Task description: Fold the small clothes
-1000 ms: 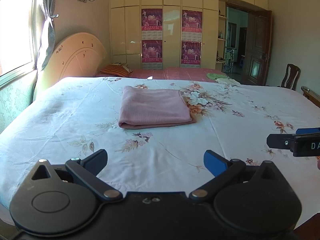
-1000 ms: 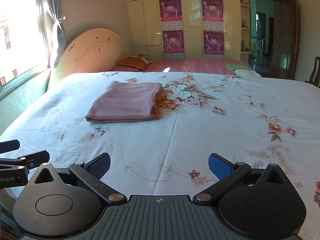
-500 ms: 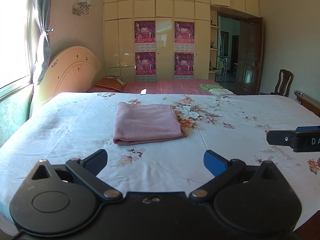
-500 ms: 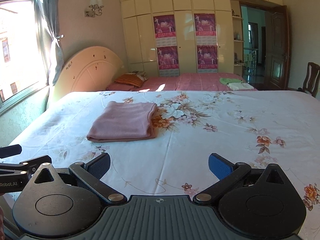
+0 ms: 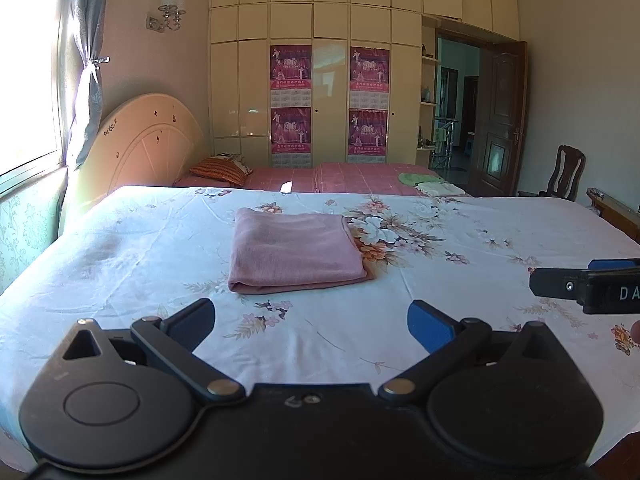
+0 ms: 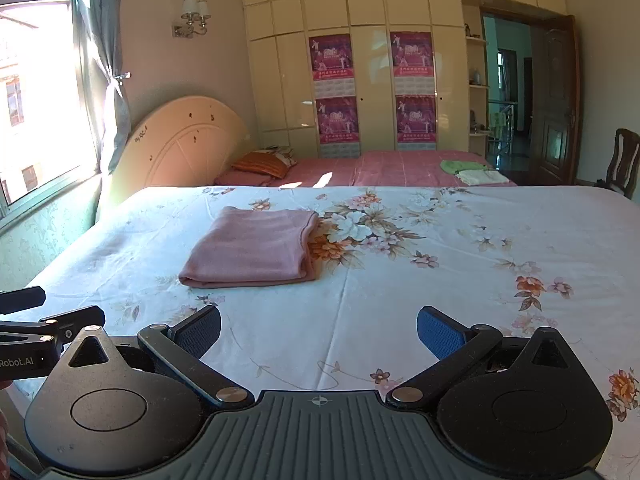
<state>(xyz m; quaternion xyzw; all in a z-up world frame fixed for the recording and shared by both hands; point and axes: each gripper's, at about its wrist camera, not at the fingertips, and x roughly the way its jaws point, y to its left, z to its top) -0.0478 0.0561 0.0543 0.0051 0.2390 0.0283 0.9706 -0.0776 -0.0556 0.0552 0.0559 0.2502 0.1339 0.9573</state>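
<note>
A pink garment (image 5: 296,254) (image 6: 252,250) lies folded into a flat rectangle on the floral bedsheet (image 5: 120,272) (image 6: 500,240), well ahead of both grippers. My left gripper (image 5: 310,322) is open above the near part of the bed, with nothing between its blue pads. My right gripper (image 6: 318,330) is also open and holds nothing. Each gripper shows at the edge of the other's view: the right one (image 5: 588,290) at the right, the left one (image 6: 44,332) at the left.
A cream headboard (image 5: 148,140) stands by the window at the left. Behind is a second bed with a pink cover (image 5: 360,176), a striped pillow (image 5: 218,170) and folded green and white cloths (image 5: 430,184). A wardrobe, an open door and a chair (image 5: 566,176) line the far wall.
Both grippers have drawn back and tilted up, so the folded garment sits lower and farther off and more of the wall shows. Both stay open.
</note>
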